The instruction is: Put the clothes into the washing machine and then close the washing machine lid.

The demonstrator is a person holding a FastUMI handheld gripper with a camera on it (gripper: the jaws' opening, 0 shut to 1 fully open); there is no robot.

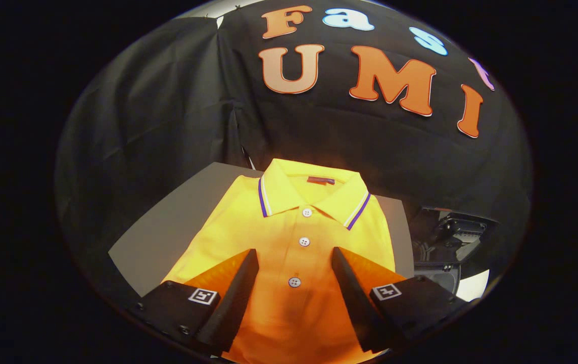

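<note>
A folded yellow polo shirt [294, 227] lies flat on a grey table [167, 222], collar away from me, with a striped collar edge and three white buttons down the placket. My gripper [295, 258] hovers over the shirt's lower front, open wide, its two fingers on either side of the button line. Nothing is held between them. To the right, beyond the table edge, a dark machine with grey parts [445, 242] is partly seen; I cannot tell whether it is the washing machine.
The black cloth wall [167, 111] hangs close behind the table. Bare grey tabletop shows to the left of the shirt. A white patch [473, 285] shows low on the right, below the dark machine.
</note>
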